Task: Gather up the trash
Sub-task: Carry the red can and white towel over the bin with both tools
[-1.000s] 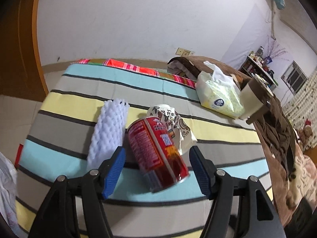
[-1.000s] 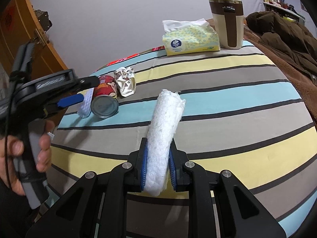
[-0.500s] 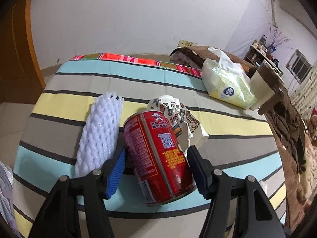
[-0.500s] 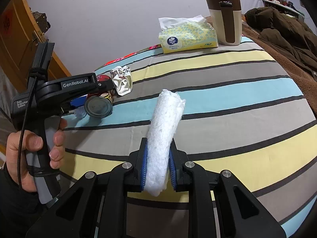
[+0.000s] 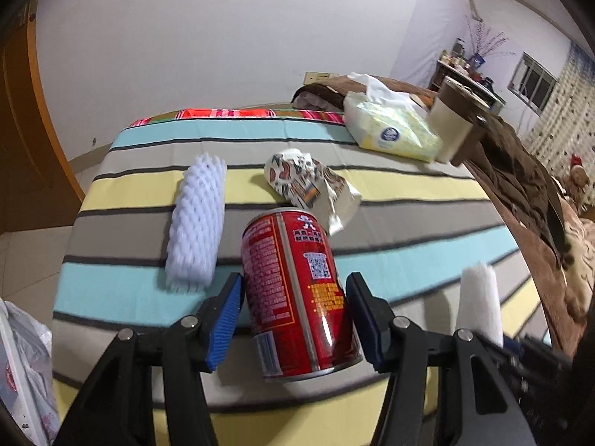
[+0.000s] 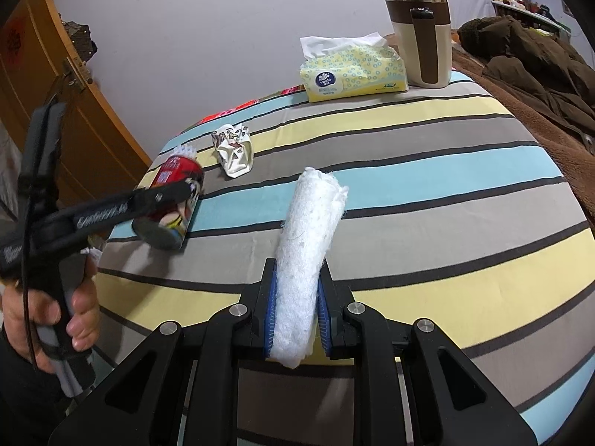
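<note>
My left gripper (image 5: 293,319) is shut on a red drink can (image 5: 297,297) and holds it tilted above the striped tablecloth (image 5: 409,256); the can also shows in the right wrist view (image 6: 174,200). A white foam net sleeve (image 5: 199,223) and a crumpled patterned paper cup (image 5: 312,186) lie on the cloth beyond it. My right gripper (image 6: 297,316) is shut on a white rolled foam wrap (image 6: 308,241), held over the cloth; the wrap shows at the right of the left wrist view (image 5: 479,301).
A yellow tissue pack (image 6: 351,70) and a brown and cream jug (image 6: 420,37) stand at the table's far side. A brown blanket (image 6: 539,85) lies to the right. A white plastic bag (image 5: 22,368) hangs at the table's left front. A wooden door (image 6: 41,85) is on the left.
My left gripper closed on the red can and lifted it off the cloth, pulling back from the net sleeve and the paper cup. My right gripper kept hold of the foam wrap.
</note>
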A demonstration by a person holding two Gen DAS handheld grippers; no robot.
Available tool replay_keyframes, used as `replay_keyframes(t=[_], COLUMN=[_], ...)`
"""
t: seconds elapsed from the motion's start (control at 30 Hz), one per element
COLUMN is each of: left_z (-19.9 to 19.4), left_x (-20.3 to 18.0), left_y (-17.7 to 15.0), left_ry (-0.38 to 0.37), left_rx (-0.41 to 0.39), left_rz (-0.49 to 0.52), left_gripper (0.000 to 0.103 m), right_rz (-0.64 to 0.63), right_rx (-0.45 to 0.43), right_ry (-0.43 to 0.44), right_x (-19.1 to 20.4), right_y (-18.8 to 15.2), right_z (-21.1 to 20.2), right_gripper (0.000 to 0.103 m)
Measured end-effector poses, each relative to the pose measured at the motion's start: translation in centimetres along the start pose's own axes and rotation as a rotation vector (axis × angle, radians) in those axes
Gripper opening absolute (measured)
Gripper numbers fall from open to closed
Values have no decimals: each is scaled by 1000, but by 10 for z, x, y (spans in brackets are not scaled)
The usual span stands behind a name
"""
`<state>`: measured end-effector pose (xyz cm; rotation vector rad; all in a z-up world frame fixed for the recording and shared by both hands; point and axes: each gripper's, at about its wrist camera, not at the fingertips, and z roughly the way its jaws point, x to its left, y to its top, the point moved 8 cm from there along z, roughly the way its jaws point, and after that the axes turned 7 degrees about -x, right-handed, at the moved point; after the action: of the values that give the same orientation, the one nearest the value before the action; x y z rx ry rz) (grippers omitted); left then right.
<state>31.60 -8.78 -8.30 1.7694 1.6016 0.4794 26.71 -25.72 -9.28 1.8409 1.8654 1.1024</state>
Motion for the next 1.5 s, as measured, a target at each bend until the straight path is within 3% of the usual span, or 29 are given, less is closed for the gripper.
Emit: replay_keyframes(t=[0.3,0.9,1.5], left_z=[-48,-121,-168], left_x=[3,35,103], left_y=[-21,-61,-88], left_ry=[-18,2,114], left_rx=[-32,-94,-154], left_rz=[28,-29,-135], left_gripper=[58,58,58], right_rz=[-29,-133,-250], right_rx=[-21,-19,40], right_ry=[21,85,198], right_x=[17,87,166], right_y=[0,-16,-40], right_z=[-17,-47,-36], right_gripper=[19,19,19])
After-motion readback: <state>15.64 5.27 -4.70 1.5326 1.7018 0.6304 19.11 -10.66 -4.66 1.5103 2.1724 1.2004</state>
